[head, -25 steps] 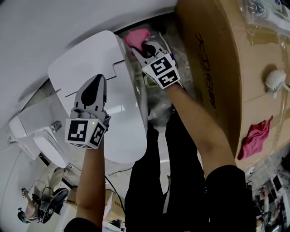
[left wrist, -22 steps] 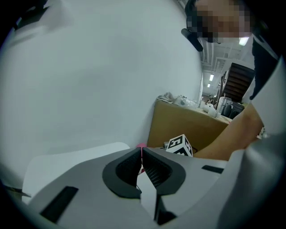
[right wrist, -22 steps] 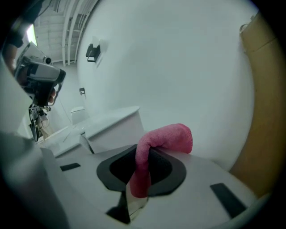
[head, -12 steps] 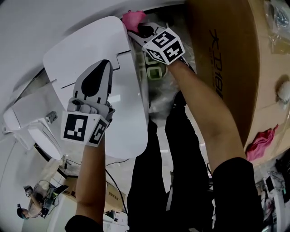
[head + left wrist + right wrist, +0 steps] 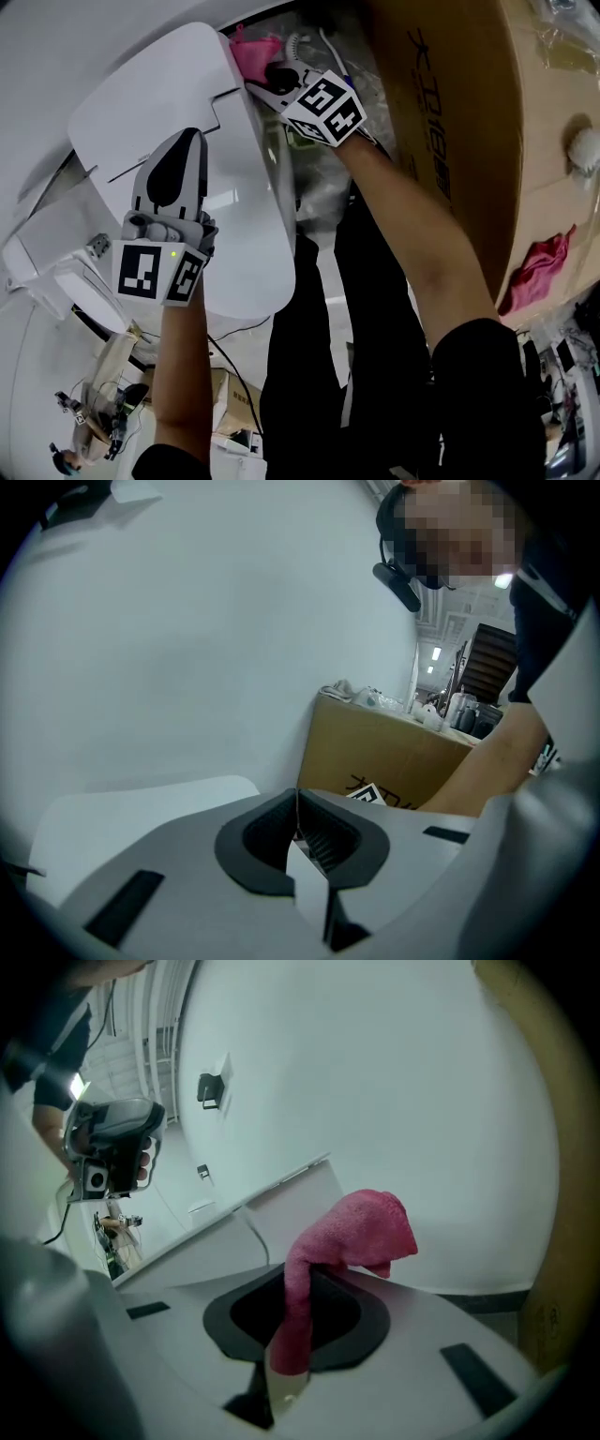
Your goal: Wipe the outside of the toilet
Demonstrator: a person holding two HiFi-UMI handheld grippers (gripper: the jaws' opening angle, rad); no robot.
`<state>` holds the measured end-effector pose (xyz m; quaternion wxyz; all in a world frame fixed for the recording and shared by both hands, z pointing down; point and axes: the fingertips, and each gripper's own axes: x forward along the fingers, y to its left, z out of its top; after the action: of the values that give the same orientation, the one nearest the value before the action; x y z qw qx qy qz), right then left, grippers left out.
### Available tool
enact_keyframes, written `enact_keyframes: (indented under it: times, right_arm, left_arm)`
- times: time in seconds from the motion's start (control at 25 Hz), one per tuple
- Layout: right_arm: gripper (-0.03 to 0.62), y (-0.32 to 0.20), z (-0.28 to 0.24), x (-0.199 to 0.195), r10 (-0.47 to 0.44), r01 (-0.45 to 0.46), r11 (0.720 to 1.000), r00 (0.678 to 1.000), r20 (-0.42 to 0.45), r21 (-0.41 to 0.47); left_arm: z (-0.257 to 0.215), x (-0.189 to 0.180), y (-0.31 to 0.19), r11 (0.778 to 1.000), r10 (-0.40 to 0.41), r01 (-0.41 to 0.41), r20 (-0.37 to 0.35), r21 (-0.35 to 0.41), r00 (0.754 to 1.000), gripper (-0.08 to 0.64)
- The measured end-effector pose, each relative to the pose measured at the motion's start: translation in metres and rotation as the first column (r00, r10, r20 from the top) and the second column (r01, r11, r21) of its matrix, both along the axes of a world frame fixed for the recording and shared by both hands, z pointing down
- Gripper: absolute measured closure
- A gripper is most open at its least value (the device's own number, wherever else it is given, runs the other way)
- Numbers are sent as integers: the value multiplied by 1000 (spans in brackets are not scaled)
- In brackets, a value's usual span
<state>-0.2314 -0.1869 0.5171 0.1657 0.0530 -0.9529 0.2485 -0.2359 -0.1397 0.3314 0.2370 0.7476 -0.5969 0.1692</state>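
Observation:
The white toilet (image 5: pixel 141 103) fills the left of the head view with its lid down. My left gripper (image 5: pixel 186 141) lies flat on top of the lid, jaws shut with nothing between them (image 5: pixel 298 819). My right gripper (image 5: pixel 266 77) is at the lid's far right edge, near the wall, shut on a pink cloth (image 5: pixel 251 52). In the right gripper view the pink cloth (image 5: pixel 349 1234) bunches out of the jaws (image 5: pixel 292 1302), close to the toilet's white edge (image 5: pixel 281 1194). Whether the cloth touches the toilet I cannot tell.
A big cardboard box (image 5: pixel 459 122) stands tight against the toilet's right side, beside my right arm. On it lie a second pink cloth (image 5: pixel 538 272) and a white brush head (image 5: pixel 585 145). The person's dark trouser legs (image 5: pixel 319 375) are below. White wall (image 5: pixel 375 1072) lies behind the toilet.
My right gripper has carried the pink cloth leftward along the toilet's far edge, closer to the lid's corner. The left gripper has stayed lying on the lid.

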Motion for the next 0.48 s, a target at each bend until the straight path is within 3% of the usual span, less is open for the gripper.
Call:
enact_keyframes:
  times: [0.24,0.48]
  right_arm:
    - [526,53,6,27,45,-45,997,999,-5,-57]
    - [526,106,3,50,33,-34,997,999,-14,-76]
  left_arm:
    - [-2,20,14,999,37,-37,-26,8,999,538]
    - [-1,32,34,998,67,-67,-51,8,996,538]
